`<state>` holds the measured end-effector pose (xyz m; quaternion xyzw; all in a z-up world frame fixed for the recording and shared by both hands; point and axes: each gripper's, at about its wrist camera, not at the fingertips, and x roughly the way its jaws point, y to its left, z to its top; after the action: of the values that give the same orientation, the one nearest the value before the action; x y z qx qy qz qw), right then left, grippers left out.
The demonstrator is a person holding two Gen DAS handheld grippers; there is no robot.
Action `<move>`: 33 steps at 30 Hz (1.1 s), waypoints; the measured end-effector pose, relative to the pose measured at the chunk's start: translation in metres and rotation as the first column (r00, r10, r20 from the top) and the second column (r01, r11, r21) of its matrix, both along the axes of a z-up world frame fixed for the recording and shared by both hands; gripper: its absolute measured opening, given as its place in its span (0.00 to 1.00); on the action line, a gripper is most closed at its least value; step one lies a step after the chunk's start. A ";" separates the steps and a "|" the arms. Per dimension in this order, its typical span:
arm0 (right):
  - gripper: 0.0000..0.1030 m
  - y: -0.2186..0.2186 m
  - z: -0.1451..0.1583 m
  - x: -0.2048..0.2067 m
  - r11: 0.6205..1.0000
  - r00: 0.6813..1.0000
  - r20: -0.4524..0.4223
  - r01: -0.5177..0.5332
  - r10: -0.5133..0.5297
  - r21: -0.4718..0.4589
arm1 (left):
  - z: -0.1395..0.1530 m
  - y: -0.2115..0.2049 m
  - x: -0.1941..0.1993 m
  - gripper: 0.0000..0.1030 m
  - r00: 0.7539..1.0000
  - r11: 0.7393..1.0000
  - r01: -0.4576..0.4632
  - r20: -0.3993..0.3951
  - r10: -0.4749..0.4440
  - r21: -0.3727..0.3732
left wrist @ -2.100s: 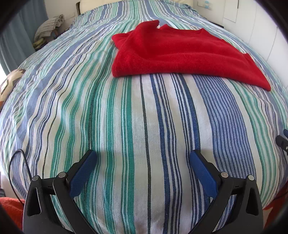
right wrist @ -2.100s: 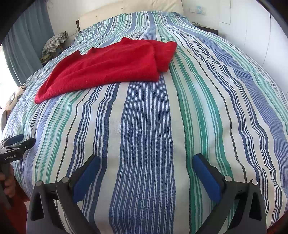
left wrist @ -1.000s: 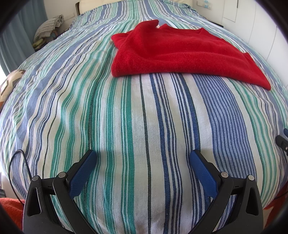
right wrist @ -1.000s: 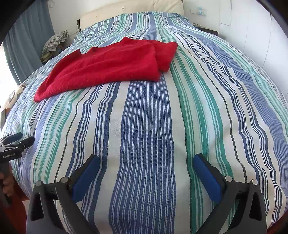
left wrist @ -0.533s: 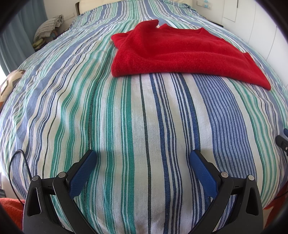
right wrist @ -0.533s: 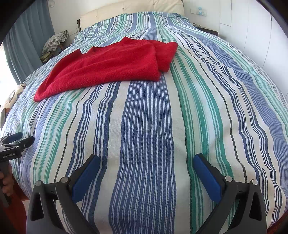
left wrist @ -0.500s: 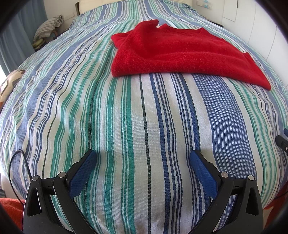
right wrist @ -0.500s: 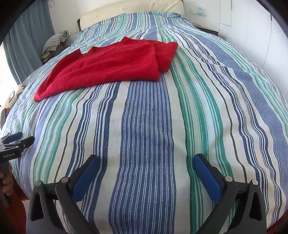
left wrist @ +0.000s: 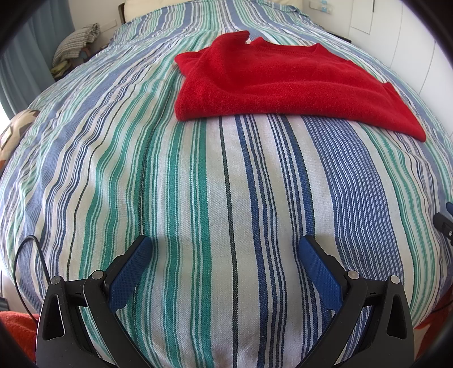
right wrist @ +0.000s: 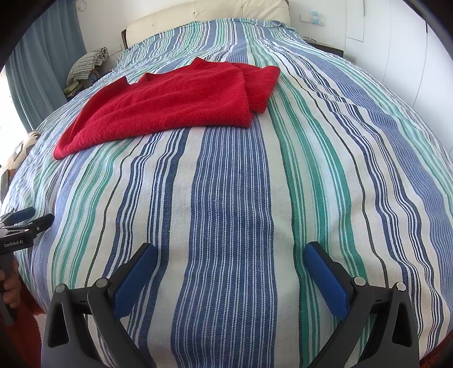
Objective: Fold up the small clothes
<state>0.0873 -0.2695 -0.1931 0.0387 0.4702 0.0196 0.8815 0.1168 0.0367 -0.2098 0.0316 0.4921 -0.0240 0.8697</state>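
A red knit sweater point(left wrist: 277, 82) lies partly folded on the striped bedspread point(left wrist: 220, 181), far ahead of both grippers; it also shows in the right wrist view point(right wrist: 175, 104). My left gripper point(left wrist: 225, 249) is open and empty, low over the bed's near edge. My right gripper point(right wrist: 230, 256) is open and empty, also near the front edge. The left gripper shows at the left edge of the right wrist view point(right wrist: 25, 218). The right gripper's tip shows at the right edge of the left wrist view point(left wrist: 444, 222).
A cream headboard point(right wrist: 209, 14) stands at the far end of the bed. A checked cloth pile point(right wrist: 87, 65) sits on a stand at the back left, beside a blue curtain point(right wrist: 39, 68). White wardrobe doors point(right wrist: 402, 48) line the right side.
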 end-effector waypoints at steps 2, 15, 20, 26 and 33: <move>1.00 0.000 0.000 0.000 1.000 1.000 0.000 0.000 0.000 0.000 | 0.000 0.000 0.000 0.99 1.000 1.000 0.000 0.000 0.000 0.000; 1.00 0.000 0.000 0.000 1.000 1.000 0.001 0.000 0.000 -0.001 | 0.000 0.000 0.000 0.99 1.000 1.000 0.000 0.000 0.000 0.000; 1.00 0.001 0.000 -0.001 1.000 1.000 0.001 0.000 0.000 -0.002 | 0.000 0.000 0.000 0.99 1.000 1.000 0.000 0.000 0.000 0.000; 1.00 0.000 -0.001 0.001 1.000 1.000 -0.002 -0.001 0.001 -0.006 | 0.002 0.003 0.001 1.00 1.000 1.000 0.008 -0.023 -0.008 -0.022; 1.00 -0.001 -0.001 0.001 1.000 1.000 -0.001 -0.005 0.005 -0.008 | 0.000 0.002 0.002 1.00 1.000 1.000 0.011 -0.021 -0.011 -0.009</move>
<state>0.0878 -0.2702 -0.1937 0.0340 0.4706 0.0199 0.8814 0.1188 0.0387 -0.2094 0.0301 0.5011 -0.0313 0.8643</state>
